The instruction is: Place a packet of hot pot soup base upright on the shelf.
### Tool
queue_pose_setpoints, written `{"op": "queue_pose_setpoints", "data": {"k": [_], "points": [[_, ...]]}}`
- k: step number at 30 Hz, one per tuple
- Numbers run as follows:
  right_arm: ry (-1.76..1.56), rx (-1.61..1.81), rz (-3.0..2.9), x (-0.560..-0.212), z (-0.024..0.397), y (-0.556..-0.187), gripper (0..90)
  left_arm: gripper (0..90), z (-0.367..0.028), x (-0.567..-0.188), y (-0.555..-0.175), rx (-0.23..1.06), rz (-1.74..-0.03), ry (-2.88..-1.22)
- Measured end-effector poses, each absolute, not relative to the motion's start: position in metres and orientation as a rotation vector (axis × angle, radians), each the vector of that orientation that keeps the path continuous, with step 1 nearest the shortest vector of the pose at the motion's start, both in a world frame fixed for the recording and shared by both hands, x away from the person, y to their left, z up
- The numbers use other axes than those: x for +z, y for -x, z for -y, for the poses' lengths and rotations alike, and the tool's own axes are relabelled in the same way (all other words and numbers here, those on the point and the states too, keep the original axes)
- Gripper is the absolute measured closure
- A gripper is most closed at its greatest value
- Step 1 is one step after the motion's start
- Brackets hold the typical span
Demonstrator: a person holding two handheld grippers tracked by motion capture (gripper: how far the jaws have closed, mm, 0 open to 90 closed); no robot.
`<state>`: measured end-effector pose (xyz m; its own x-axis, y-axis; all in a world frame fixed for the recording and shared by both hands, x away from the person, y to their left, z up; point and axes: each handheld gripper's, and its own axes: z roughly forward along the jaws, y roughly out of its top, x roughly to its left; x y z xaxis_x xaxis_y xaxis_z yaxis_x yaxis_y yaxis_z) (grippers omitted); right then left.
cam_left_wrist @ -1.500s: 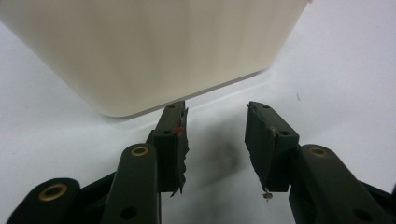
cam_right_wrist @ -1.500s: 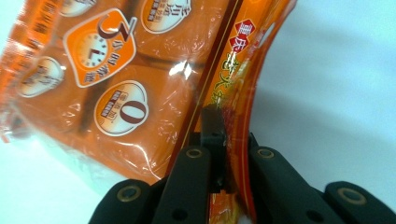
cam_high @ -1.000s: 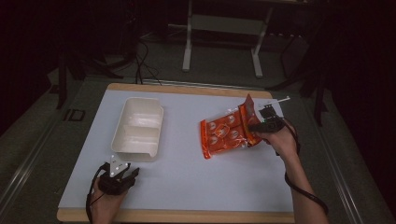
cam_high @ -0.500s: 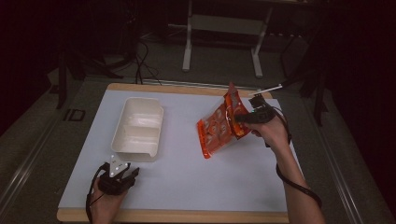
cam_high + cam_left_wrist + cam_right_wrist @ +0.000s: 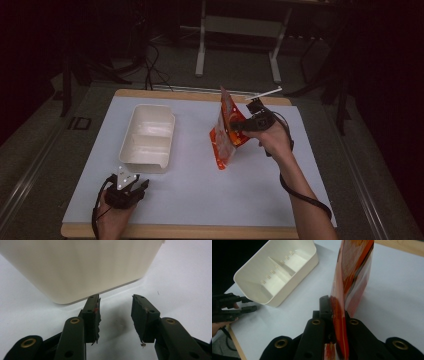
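Two grippers: your right gripper (image 5: pixel 239 125) clamps the orange pouch (image 5: pixel 226 131) on edge above the table (image 5: pixel 200 200).
Your right forearm reaches forward; your left gripper (image 5: pixel 134 186) rests open, empty, just before the white container (image 5: pixel 148 137).

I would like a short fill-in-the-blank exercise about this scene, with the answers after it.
1. The right gripper is shut on the ____ pouch.
2. The white box has ____ compartments.
3. The jaws of the left gripper are ____, with nothing between them.
4. The left gripper rests on the table, just in front of the ____.

Answers: orange; two; open; box
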<state>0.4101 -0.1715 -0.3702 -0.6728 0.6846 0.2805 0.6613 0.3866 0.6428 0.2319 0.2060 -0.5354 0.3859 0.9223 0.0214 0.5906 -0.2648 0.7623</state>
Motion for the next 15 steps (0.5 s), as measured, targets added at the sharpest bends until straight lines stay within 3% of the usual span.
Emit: {"op": "queue_pose_setpoints", "data": {"k": [15], "points": [[-1.09,1.131,-2.438,-0.358,0.156,-0.392,90.0,58.6,-0.207,-0.535,-0.232,0.632,-1.299,-1.958]]}}
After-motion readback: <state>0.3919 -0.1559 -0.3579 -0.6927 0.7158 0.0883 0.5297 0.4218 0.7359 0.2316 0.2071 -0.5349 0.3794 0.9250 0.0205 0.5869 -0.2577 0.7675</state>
